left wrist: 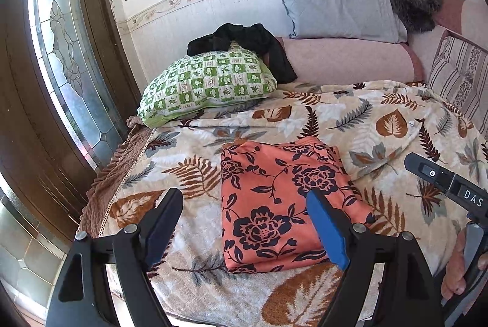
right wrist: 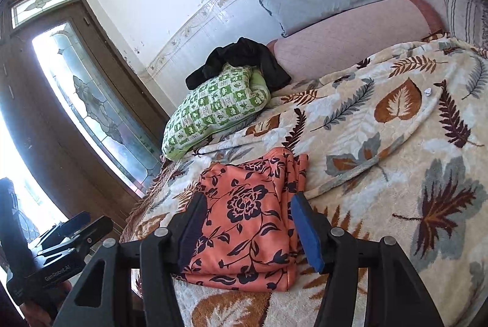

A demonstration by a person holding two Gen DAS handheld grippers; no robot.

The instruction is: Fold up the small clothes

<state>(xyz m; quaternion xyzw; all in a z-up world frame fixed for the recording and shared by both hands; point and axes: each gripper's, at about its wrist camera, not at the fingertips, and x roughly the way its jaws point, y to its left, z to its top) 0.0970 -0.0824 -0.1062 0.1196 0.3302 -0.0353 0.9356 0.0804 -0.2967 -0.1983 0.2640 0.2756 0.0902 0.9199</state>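
A folded orange garment with dark flowers (left wrist: 274, 205) lies flat on the leaf-patterned blanket (left wrist: 381, 119) near the bed's front edge. It also shows in the right wrist view (right wrist: 247, 223). My left gripper (left wrist: 244, 223) is open and empty, held above the garment's near left part. My right gripper (right wrist: 247, 229) is open and empty, held just over the garment's near edge. A crumpled black garment (left wrist: 247, 43) lies on a green checked pillow (left wrist: 207, 83) at the back; it also shows in the right wrist view (right wrist: 241, 58).
A grey pillow (left wrist: 338, 3) and a pink bolster (left wrist: 344, 61) lie against the back wall. A wooden door with patterned glass (left wrist: 70, 52) stands at the left of the bed. A striped cushion (left wrist: 460, 73) is at the right.
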